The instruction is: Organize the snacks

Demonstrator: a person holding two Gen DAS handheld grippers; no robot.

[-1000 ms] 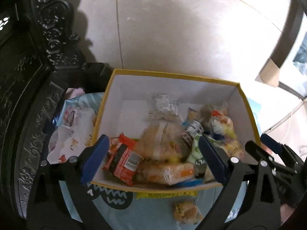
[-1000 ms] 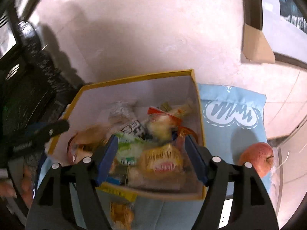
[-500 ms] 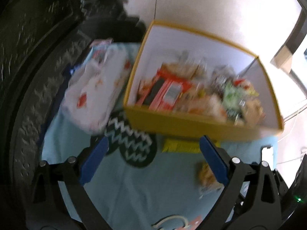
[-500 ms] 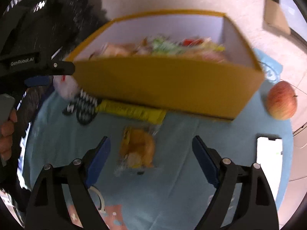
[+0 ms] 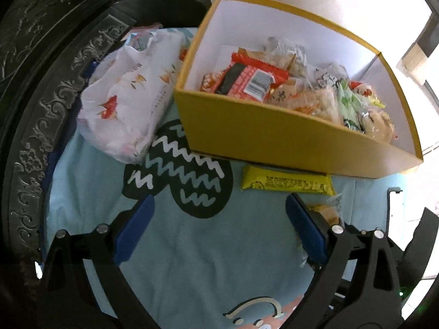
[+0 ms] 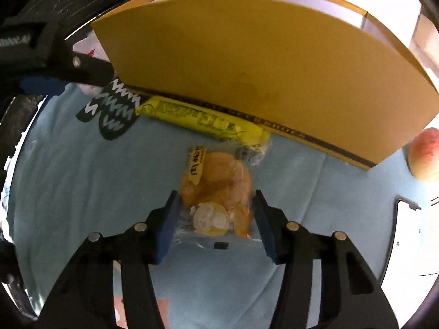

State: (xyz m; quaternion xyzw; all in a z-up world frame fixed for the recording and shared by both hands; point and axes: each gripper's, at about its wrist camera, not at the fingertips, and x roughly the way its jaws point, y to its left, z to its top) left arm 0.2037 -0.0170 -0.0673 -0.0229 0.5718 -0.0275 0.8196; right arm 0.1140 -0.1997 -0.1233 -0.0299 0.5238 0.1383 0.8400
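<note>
A yellow box (image 5: 274,134) full of several wrapped snacks stands on a light blue cloth (image 5: 192,246); its outer wall fills the top of the right wrist view (image 6: 247,63). A yellow snack bar (image 5: 285,183) (image 6: 203,119) lies against the box's near wall. A clear packet of orange pastry (image 6: 216,189) (image 5: 326,213) lies in front of it. My right gripper (image 6: 216,205) is open, low over the cloth, its blue pads on either side of the packet's near end. My left gripper (image 5: 219,213) is open and empty above the cloth.
A white plastic bag (image 5: 129,93) lies left of the box. A red apple (image 6: 424,159) and a phone (image 6: 406,233) lie at the right. Dark carved furniture (image 5: 41,96) borders the cloth on the left. The left gripper also shows in the right wrist view (image 6: 55,74).
Both grippers pulled back from over the box and came down toward the cloth. The right gripper has closed in on the pastry packet, and its jaws now straddle it.
</note>
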